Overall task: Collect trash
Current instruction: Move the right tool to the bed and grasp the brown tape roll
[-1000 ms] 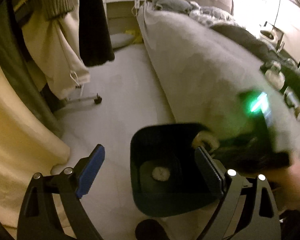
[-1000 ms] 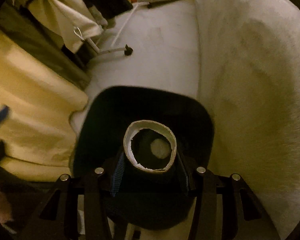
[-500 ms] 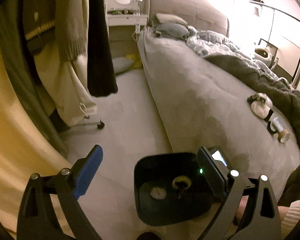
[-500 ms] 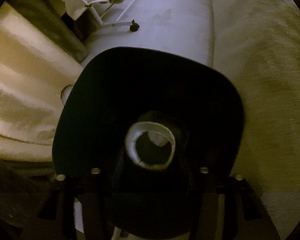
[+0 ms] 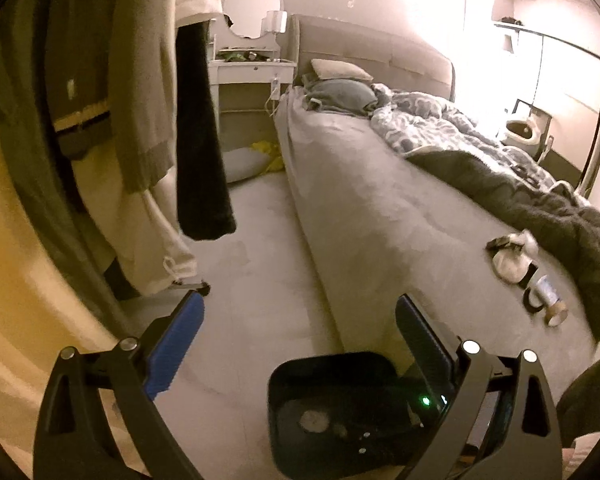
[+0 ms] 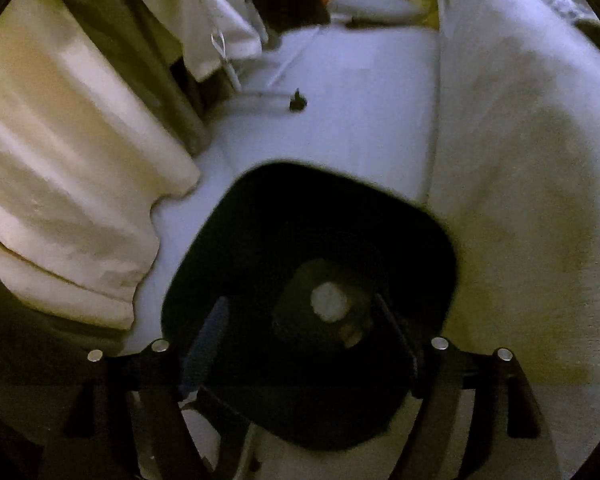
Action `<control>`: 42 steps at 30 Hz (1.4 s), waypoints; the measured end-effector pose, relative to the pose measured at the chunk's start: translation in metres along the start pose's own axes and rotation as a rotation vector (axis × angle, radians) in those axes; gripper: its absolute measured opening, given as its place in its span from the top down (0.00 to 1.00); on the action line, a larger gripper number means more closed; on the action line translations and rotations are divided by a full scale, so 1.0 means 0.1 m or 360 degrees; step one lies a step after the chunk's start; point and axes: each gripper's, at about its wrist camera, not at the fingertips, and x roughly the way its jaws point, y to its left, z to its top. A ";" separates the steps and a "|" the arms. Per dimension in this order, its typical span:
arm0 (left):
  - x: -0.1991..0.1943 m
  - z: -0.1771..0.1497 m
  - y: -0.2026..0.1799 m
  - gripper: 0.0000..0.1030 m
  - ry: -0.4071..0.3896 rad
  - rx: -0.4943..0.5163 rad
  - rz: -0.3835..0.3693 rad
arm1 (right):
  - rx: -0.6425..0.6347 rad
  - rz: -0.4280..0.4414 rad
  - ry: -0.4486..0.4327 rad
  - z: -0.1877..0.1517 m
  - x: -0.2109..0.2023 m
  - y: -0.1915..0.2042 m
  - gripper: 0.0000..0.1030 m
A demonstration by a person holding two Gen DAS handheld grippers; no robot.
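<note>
A black trash bin (image 5: 332, 408) stands on the floor against the bed's side; it also fills the right wrist view (image 6: 312, 240). A pale round piece of trash (image 6: 329, 302) lies at its bottom, with the cardboard tube (image 6: 354, 334) beside it, dim. My right gripper (image 6: 300, 316) is open and empty over the bin mouth. My left gripper (image 5: 300, 320) is open and empty, held above the floor and bin. On the bed lie a crumpled white wad (image 5: 510, 262) and a small bottle (image 5: 548, 300).
Clothes (image 5: 156, 100) hang on a wheeled rack at the left; its caster (image 6: 298, 102) rests on the floor. A cream curtain (image 6: 60, 160) falls beside the bin. The bed (image 5: 380, 200) carries a dark blanket (image 5: 540, 200). A white vanity (image 5: 252, 68) stands at the back.
My right gripper opened and let the cardboard tube drop into the bin, then rose a little. My left gripper lifted and tilted up, so the bin sits lower in its view.
</note>
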 end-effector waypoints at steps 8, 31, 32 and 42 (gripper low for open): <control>0.12 0.09 -0.28 0.05 -0.0057 0.0012 -0.0116 | -0.0032 -0.0075 -0.0170 -0.01 -0.54 -0.18 0.23; 0.55 0.14 -1.18 0.05 -0.0047 0.0027 -0.0277 | 0.0391 -0.0481 -0.0660 -0.52 -1.96 -1.49 0.20; 0.57 0.15 -1.23 0.05 -0.0047 0.0033 -0.0289 | 0.0414 -0.0499 -0.0679 -0.56 -1.99 -1.53 0.20; 0.73 0.12 -1.68 0.05 -0.0017 0.0117 -0.0351 | 0.0724 -0.0736 -0.0836 -1.00 -2.24 -2.02 0.19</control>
